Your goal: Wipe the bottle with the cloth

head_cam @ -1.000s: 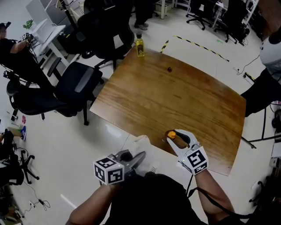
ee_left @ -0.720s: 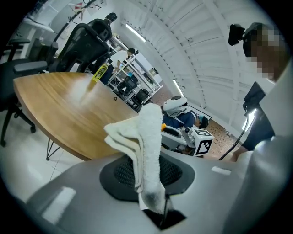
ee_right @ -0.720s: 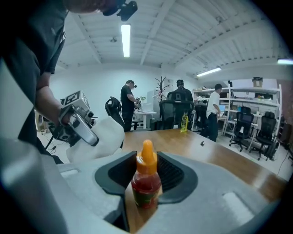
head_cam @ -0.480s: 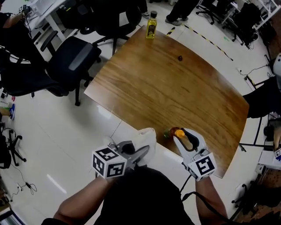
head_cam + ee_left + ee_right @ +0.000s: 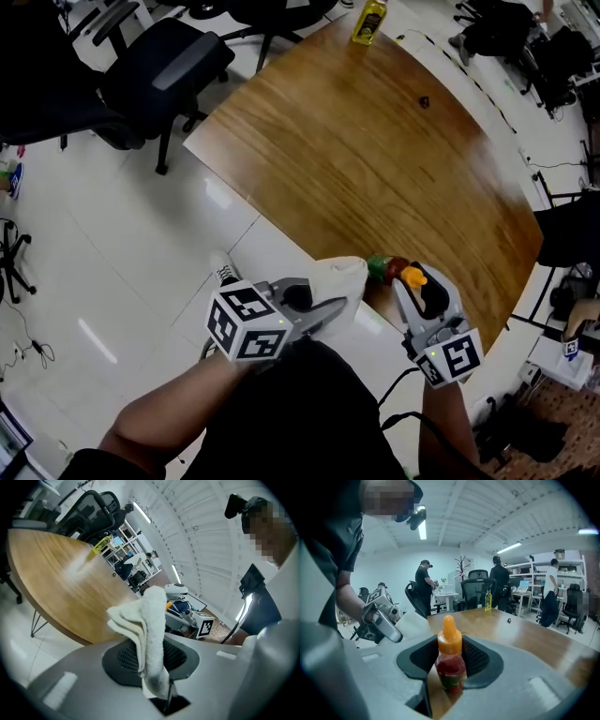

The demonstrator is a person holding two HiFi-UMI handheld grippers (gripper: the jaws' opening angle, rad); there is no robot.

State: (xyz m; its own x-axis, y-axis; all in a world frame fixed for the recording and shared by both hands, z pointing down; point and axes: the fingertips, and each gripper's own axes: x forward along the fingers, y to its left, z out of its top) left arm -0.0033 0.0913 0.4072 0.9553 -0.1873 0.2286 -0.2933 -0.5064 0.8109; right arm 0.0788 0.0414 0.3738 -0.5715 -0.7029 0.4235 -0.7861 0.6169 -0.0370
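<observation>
1. Where the right gripper [image 5: 417, 291] clamps the sauce bottle [image 5: 450, 663]: upright at the table [image 5: 375, 141] edge, orange cap up, long axis vertical.
2. Just beside it: white cloth [image 5: 152, 630], pinched in the left gripper [image 5: 333, 309].

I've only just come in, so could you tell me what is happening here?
A person is working with a handheld gripper in each hand at the near edge of a wooden table. The left gripper is clamped on a folded white cloth. The right gripper holds a small orange-capped bottle, its jaws having just eased open slightly around it. The cloth is right beside the bottle, though contact is unclear, so wiping looks about to start.
</observation>
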